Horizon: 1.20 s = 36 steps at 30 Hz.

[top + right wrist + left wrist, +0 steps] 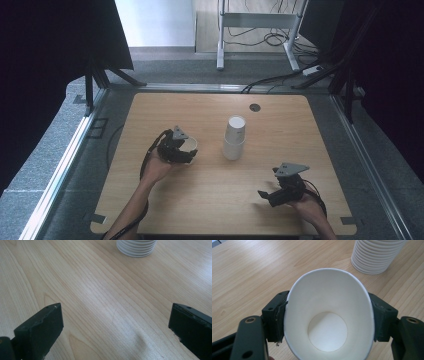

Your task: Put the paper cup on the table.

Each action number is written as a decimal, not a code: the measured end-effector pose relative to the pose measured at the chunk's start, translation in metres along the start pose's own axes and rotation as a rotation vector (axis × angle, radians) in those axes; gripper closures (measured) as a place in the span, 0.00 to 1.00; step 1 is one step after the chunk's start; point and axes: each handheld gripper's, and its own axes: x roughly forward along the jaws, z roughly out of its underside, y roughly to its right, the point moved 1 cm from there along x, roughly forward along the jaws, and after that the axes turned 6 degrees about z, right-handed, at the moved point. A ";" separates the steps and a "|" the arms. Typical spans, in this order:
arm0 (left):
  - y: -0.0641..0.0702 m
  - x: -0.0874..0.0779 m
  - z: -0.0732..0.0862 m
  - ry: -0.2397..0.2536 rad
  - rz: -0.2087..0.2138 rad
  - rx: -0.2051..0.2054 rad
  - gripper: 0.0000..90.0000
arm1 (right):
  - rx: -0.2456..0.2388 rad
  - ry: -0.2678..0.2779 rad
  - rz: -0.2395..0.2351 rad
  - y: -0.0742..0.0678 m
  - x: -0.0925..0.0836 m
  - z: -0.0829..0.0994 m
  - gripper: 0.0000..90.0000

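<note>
One paper cup is already off the stack – squeezed oval in the left gripper low over the table – not yet released, while the right gripper waits wide and empty.

The place looks like a lab. Black curtains flank a wooden worktop. Loose cables lie under a metal frame.

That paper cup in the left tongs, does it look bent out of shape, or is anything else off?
Yes. The paper cup is squeezed between the pads of the left tongs, so its rim is oval rather than round. It looks empty, with nothing spilled. The stack of cups stands upright on the table.
</note>
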 end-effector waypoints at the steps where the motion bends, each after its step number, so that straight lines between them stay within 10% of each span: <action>1: 0.000 0.001 0.001 0.000 -0.001 0.003 0.30 | -0.003 -0.003 -0.002 0.000 0.000 0.000 0.00; 20: 0.005 0.009 0.003 -0.015 0.012 0.001 0.11 | -0.021 -0.015 -0.025 -0.003 0.002 0.000 0.00; 36: 0.012 -0.030 -0.007 0.109 0.006 -0.014 0.00 | -0.013 -0.002 -0.024 -0.002 -0.001 -0.001 0.00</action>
